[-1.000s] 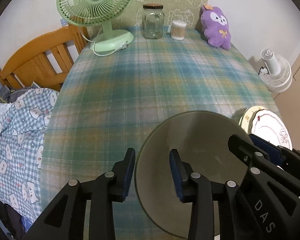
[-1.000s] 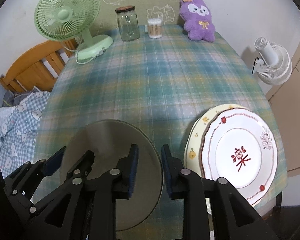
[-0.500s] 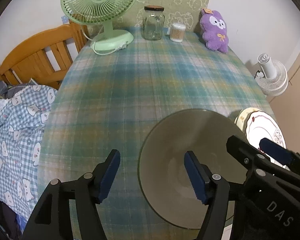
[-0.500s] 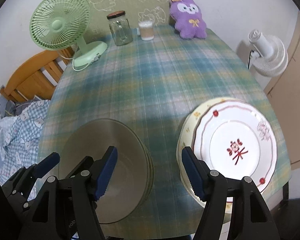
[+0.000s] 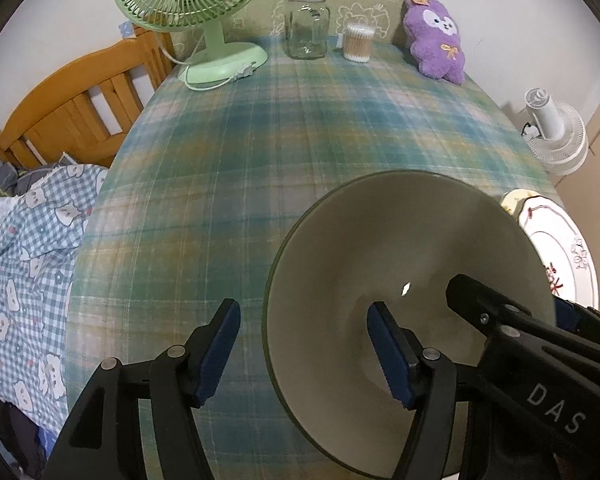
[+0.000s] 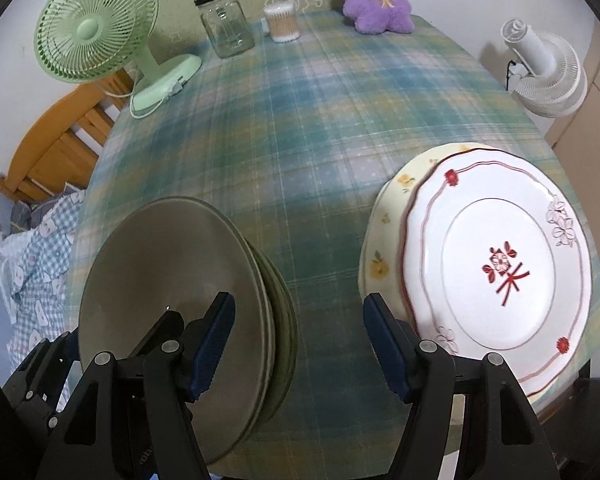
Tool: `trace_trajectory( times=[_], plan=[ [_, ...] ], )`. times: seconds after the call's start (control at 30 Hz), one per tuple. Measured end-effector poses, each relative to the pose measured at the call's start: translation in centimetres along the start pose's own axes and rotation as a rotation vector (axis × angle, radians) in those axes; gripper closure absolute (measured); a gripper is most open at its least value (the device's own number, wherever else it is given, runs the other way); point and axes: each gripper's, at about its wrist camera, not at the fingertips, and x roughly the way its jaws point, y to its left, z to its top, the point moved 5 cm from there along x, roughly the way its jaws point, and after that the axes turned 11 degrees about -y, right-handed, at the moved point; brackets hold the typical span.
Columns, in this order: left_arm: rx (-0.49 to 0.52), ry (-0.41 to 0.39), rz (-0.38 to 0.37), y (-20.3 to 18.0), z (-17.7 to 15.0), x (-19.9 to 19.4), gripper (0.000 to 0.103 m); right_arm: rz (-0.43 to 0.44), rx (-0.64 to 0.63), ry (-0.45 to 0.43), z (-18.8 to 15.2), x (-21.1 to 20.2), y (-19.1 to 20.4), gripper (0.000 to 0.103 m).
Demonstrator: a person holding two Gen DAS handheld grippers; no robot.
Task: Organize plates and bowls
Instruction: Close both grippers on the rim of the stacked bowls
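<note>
Your left gripper (image 5: pixel 302 354) and right gripper (image 6: pixel 298 346) both spread wide, wider than a second ago, stacked bowls (image 6: pixel 172 300) near table (image 6: pixel 300 140) front edge, plates (image 6: pixel 496 268) beside them overhanging it, open cloth beyond.

The right claw (image 6: pixel 298 340) hangs wide open above the near edge of the plaid surface (image 6: pixel 300 128), holding nothing. A stack of olive-grey bowls (image 6: pixel 172 272) sits toward the near left corner. A white red-patterned plate (image 6: pixel 500 264) lies on a yellow floral plate (image 6: pixel 384 236) at the near right corner.
</note>
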Motion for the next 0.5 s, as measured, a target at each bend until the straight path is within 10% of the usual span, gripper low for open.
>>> trace_trajectory(
  times=[0.5],
  plan=[
    [0.049, 0.007, -0.051, -1.1, 0.0, 0.6, 0.047, 0.058, -0.032, 0.050, 0.1, 1.6, 1.9, 0.059]
  ],
)
